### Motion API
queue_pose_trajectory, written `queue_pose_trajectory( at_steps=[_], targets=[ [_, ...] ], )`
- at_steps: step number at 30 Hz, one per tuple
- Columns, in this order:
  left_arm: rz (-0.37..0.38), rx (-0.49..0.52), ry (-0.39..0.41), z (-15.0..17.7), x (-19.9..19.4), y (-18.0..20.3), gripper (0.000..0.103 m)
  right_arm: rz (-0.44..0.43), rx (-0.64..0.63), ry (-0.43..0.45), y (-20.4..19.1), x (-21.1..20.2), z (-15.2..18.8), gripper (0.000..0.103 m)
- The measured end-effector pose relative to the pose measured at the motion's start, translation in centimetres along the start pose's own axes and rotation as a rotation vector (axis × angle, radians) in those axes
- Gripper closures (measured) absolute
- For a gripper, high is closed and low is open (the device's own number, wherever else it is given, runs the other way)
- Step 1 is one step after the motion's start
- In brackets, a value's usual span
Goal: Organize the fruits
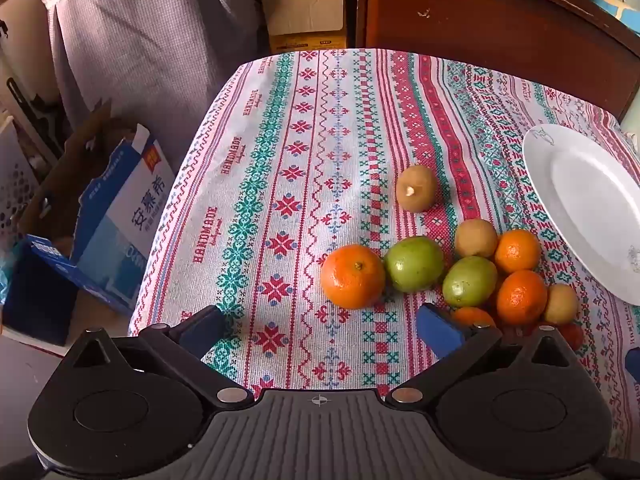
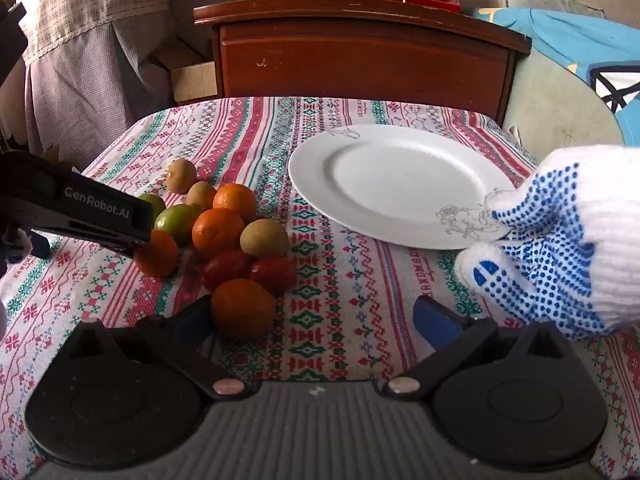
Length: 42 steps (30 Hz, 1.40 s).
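The heap of small round fruit — orange mandarins [image 2: 218, 233], green ones [image 2: 176, 222], brownish-yellow ones [image 2: 264, 238] and two red tomato-like ones [image 2: 250, 270] — lies on the patterned tabletop [image 2: 360, 300] just left of the round white china plate [image 2: 396, 184], which holds nothing. They look light, smooth and apt to roll (the red ones probably soft), so grip each across its middle, gently. Left tool [image 1: 320, 326] and right tool [image 2: 316, 316] both gape wide, holding nothing.
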<state>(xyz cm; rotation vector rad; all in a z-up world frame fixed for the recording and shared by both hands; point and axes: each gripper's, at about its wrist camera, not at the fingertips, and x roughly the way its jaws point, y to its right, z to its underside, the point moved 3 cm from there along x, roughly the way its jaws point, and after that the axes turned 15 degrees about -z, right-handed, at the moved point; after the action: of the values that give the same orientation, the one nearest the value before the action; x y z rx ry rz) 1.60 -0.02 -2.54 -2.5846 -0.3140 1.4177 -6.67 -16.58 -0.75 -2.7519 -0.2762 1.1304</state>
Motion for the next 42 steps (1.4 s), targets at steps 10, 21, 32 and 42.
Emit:
queue_pose_trajectory(
  at_steps=[10, 21, 32, 42],
  targets=[
    [0.007, -0.002, 0.006, -0.12, -0.41, 0.01, 0.000, -0.005, 0.008, -0.003, 0.10, 0.38, 0.01, 0.001],
    [0.015, 0.001, 0.022, -0.02, -0.44, -0.22, 0.000, -0.004, 0.005, -0.003, -0.07, 0.03, -0.10, 0.001],
    [0.011, -0.005, 0.028, -0.15, -0.32, -0.23, 0.000, -0.004, 0.003, 0.003, -0.07, 0.10, 0.00, 0.001],
    [0.009, -0.008, 0.032, 0.07, -0.30, -0.34, 0.000, -0.001, 0.006, -0.004, 0.01, 0.10, -0.23, 0.001]
  ],
)
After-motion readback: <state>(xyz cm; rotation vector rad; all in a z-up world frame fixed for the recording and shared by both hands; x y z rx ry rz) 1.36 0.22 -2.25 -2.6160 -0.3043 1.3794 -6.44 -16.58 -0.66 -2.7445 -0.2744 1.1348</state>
